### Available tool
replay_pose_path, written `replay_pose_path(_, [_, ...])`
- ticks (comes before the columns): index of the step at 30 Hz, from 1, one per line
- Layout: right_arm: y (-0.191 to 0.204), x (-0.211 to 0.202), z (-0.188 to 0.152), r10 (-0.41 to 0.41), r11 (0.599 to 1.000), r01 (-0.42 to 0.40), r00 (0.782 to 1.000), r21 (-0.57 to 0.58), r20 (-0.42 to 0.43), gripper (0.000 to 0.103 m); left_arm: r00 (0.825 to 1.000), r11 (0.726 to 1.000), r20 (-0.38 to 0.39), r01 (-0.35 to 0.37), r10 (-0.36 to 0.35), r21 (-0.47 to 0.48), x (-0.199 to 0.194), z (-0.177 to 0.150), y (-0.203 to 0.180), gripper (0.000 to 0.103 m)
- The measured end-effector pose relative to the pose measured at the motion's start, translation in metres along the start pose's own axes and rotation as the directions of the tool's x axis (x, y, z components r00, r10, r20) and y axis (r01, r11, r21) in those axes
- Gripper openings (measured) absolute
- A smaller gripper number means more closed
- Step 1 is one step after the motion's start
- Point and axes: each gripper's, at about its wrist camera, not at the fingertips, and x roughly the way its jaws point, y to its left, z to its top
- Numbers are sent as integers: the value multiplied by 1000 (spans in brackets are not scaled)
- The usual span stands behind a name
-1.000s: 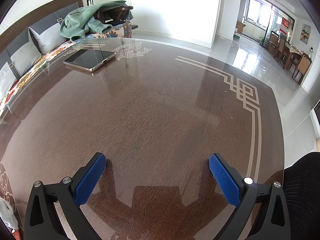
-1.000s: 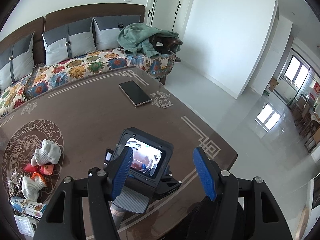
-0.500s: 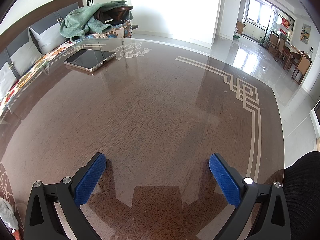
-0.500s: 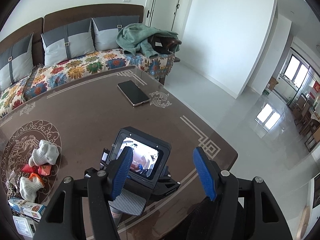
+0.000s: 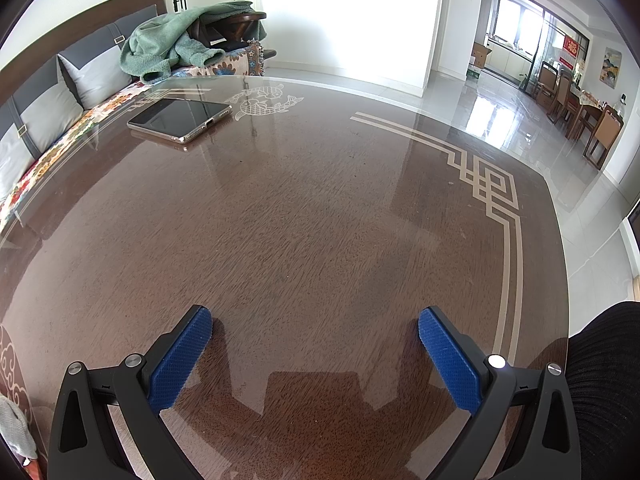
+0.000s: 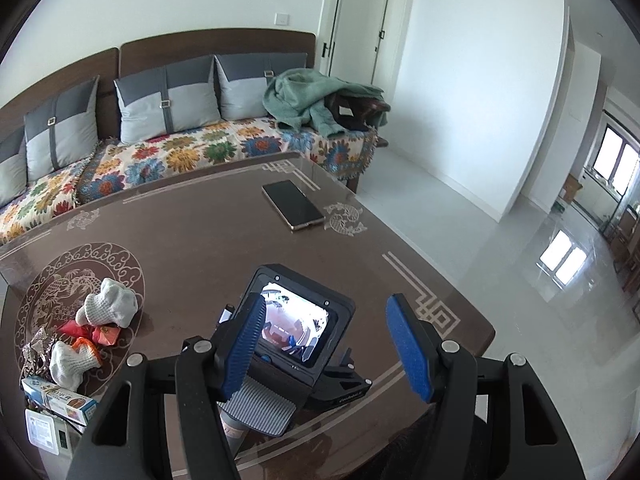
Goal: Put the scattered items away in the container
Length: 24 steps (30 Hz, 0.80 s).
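Left claw [image 5: 314, 344]: jaws spread wide, empty, low over the bare brown surface [image 5: 320, 220]. A phone [image 5: 180, 118] lies well ahead of it near the far edge.

Right claw [image 6: 326, 346]: jaws spread wide, empty, held above the surface, directly over the left tool's screen unit [image 6: 298, 326].

Scattered items sit at the surface's left side: two white gloves [image 6: 108, 304], red packets [image 6: 102, 333], a foil wrapper [image 6: 36, 352], a long box [image 6: 56, 396] and a white packet [image 6: 46, 428]. Container: cannot tell where.

table [image 5: 320, 220]: glossy wood grain | gloves [image 6: 112, 304]: knitted cloth | phone [image 5: 180, 117]: glossy screen
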Motion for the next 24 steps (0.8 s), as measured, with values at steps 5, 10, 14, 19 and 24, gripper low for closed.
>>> replay_pose_path(5, [-12,-11,-3,67,998,-65,993,-21,100,64,1000,1000,0,0,0,0,0,-1,0,103])
replay_pose_path(10, [-20,-12,-11,146,989,-143,970,-28,193,64,1000,1000,0,0,0,0,0,-2,0,103])
replay_pose_path(14, [-28,-1,-15,211,976,-219,955,15,208,64,1000,1000,0,0,0,0,0,-1,0,103])
replay_pose_path(19, [-42,7,-18,252,956,-279,937,86,243,64,1000,1000,0,0,0,0,0,-1,0,103])
replay_pose_path(24, [-57,4,-21,228,957,-270,926,105,301,64,1000,1000,0,0,0,0,0,0,0,103])
